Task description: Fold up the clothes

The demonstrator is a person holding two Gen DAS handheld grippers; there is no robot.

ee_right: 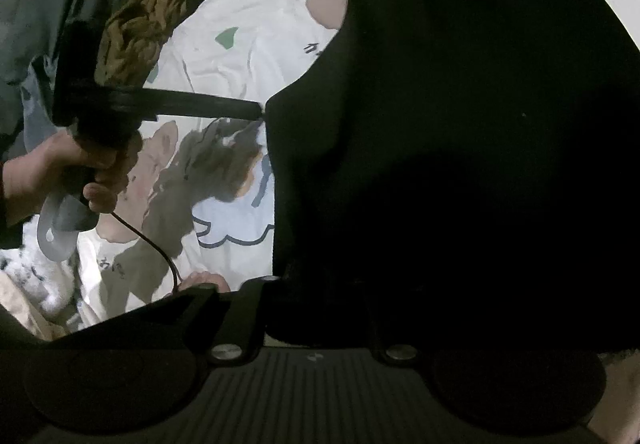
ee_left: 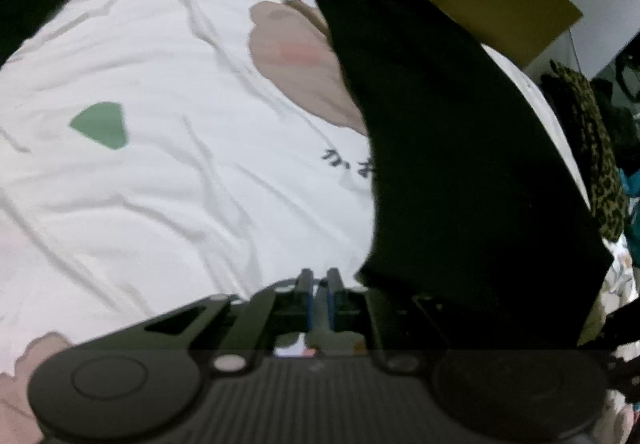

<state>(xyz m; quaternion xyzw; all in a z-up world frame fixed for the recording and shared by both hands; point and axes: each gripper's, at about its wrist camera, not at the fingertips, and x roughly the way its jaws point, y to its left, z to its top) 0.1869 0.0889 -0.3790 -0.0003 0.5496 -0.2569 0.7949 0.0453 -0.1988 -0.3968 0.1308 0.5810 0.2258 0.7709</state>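
Right at the bottom of the left wrist view sits the black body of the left gripper [ee_left: 320, 280], and its two thin fingers [ee_left: 305, 284] stand close together with only a narrow slit between them. Nothing shows clearly between the tips, though a bit of white sheet might be caught there; the view is too blurry to be sure. Just to the right of them hangs a big black garment [ee_left: 460, 148], running from the top middle of the frame down to the lower right. Under it lies a white bed sheet [ee_left: 160, 84] with a green shape and a brown cartoon picture on it. A brown cardboard box [ee_left: 520, 4] sits at the upper right, and a leopard-print cloth [ee_left: 596, 148] lies at the right edge. In the right wrist view, the black garment [ee_right: 460, 124] fills most of the frame and covers the right gripper [ee_right: 320, 284], so you cannot tell if its fingers are apart or together. At the left of that frame a hand [ee_right: 68, 164] holds the handle of the left gripper [ee_right: 256, 109], whose long black arm reaches across to the edge of the black garment. A thin black cable [ee_right: 152, 240] hangs down from that hand. A dark green cloth [ee_right: 60, 4] and a crumpled brown cloth [ee_right: 140, 28] lie at the upper left.
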